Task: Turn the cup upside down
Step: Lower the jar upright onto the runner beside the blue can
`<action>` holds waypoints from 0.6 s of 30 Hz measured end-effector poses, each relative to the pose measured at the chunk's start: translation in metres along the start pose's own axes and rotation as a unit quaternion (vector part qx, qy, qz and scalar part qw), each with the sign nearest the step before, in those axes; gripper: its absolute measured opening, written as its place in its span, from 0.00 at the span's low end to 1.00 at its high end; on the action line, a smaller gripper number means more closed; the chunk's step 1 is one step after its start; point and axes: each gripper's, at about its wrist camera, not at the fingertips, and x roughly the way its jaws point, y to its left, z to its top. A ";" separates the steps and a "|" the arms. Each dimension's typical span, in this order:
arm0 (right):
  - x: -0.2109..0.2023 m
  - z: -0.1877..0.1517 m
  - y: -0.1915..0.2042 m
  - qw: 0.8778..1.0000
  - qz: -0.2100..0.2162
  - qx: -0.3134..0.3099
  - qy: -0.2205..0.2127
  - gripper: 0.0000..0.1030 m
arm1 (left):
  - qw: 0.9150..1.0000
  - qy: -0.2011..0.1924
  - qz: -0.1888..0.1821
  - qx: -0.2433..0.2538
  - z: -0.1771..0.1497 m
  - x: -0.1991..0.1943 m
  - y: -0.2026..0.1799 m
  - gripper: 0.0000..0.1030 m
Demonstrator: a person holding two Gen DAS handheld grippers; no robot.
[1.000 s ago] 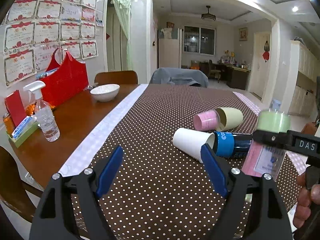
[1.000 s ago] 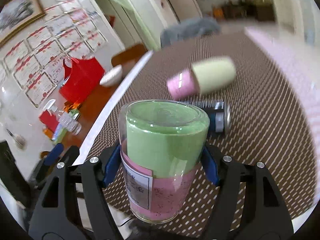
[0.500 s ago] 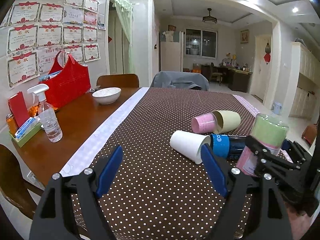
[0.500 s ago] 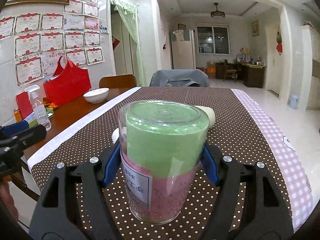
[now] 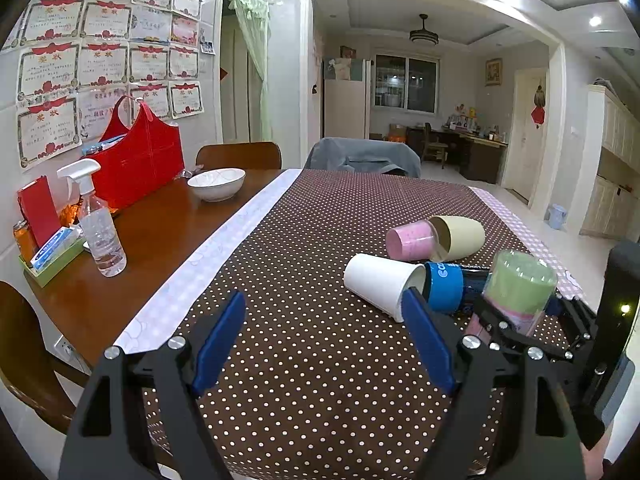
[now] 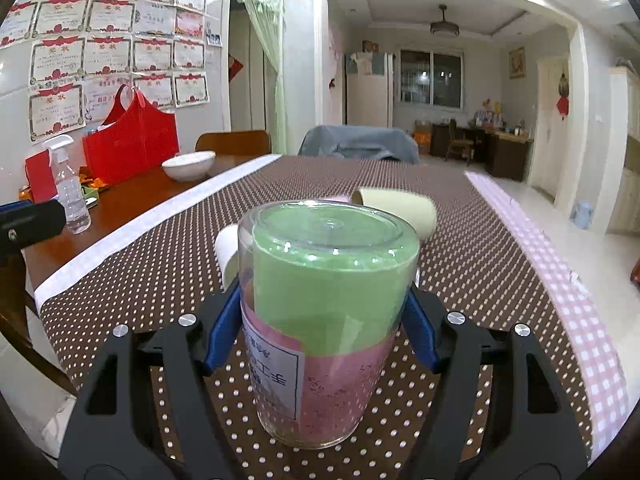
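Green-and-pink clear cup [image 6: 326, 320] stands base-up, long axis vertical, clamped between the right gripper [image 6: 324, 328] fingers at the near edge of the dotted tablecloth [image 5: 320, 360], apparently touching down. The left gripper [image 5: 324, 344] hovers agape, empty, just beside it.

Each gripper consists of two black, angular plastic finger arms with triangular cut-outs, each fitted with a flat blue pad on its inner face: left gripper [image 5: 323, 338], right gripper [image 6: 324, 330]. Round silver screw heads [image 5: 176, 342] are set in the arms near each pad and further out along the frame. In the left wrist view, the right gripper's body is a black block carrying a small lit yellow-green indicator [image 5: 625, 309].
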 end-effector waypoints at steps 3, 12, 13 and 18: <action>-0.009 0.000 -0.003 1.000 0.007 0.015 -0.008 0.93 | 1.000 0.001 0.000 0.000 0.000 0.000 -0.001 0.77; -0.029 0.010 -0.012 0.997 0.038 0.063 -0.012 0.94 | 1.000 -0.004 0.001 0.004 0.001 -0.004 -0.005 0.77; -0.031 0.011 -0.013 0.997 0.042 0.070 -0.013 0.94 | 1.000 -0.005 0.001 0.005 0.002 -0.005 -0.006 0.77; -0.038 0.018 -0.018 0.994 0.053 0.095 -0.014 0.94 | 1.000 -0.008 0.000 0.009 0.003 -0.009 -0.010 0.77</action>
